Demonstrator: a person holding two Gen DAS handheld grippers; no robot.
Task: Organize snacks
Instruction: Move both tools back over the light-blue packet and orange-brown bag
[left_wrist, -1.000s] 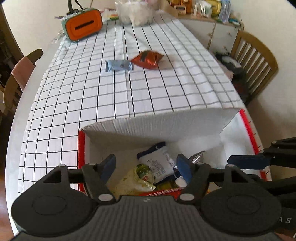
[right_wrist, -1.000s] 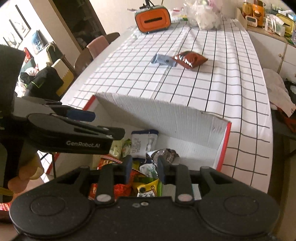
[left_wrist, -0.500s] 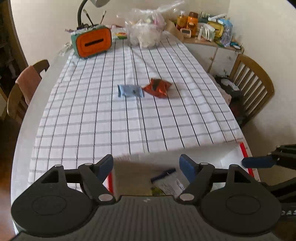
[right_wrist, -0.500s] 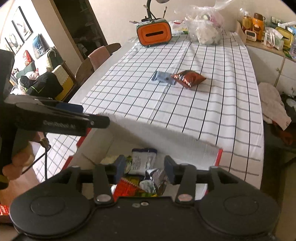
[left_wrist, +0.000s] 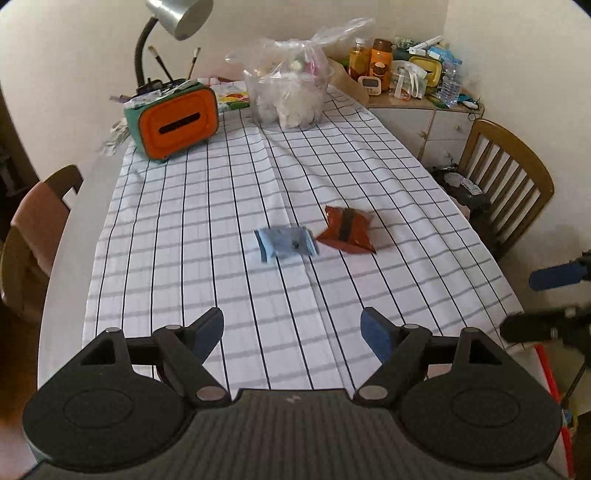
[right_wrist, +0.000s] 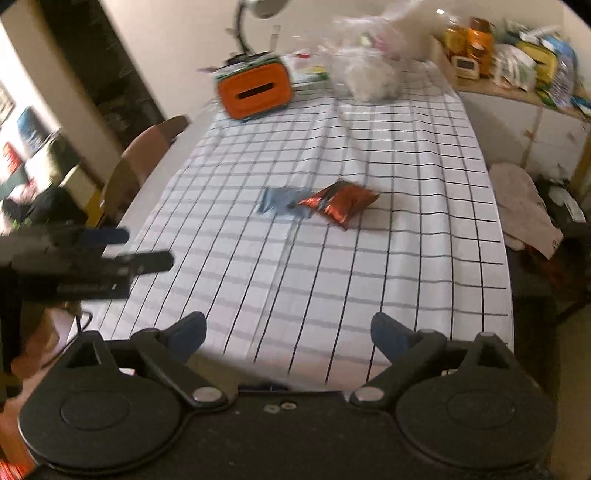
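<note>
A light blue snack packet (left_wrist: 285, 243) and a red-brown snack bag (left_wrist: 347, 229) lie side by side on the checked tablecloth (left_wrist: 221, 206), mid-table. Both also show in the right wrist view, the blue packet (right_wrist: 277, 201) left of the red bag (right_wrist: 338, 202). My left gripper (left_wrist: 292, 332) is open and empty, above the near end of the table. My right gripper (right_wrist: 287, 332) is open and empty, also over the near end. A red-edged corner of the snack box (left_wrist: 546, 369) shows at the lower right in the left wrist view.
An orange tissue box (left_wrist: 177, 123), a desk lamp (left_wrist: 173, 22) and a clear bag of white items (left_wrist: 291, 92) stand at the far end. Wooden chairs (left_wrist: 506, 192) flank the table. A cluttered cabinet (left_wrist: 413, 85) is at the back right.
Both grippers rose and tilted up from the snack box, which has dropped out of view. My right gripper opened wide. The two packets on the table have not moved.
</note>
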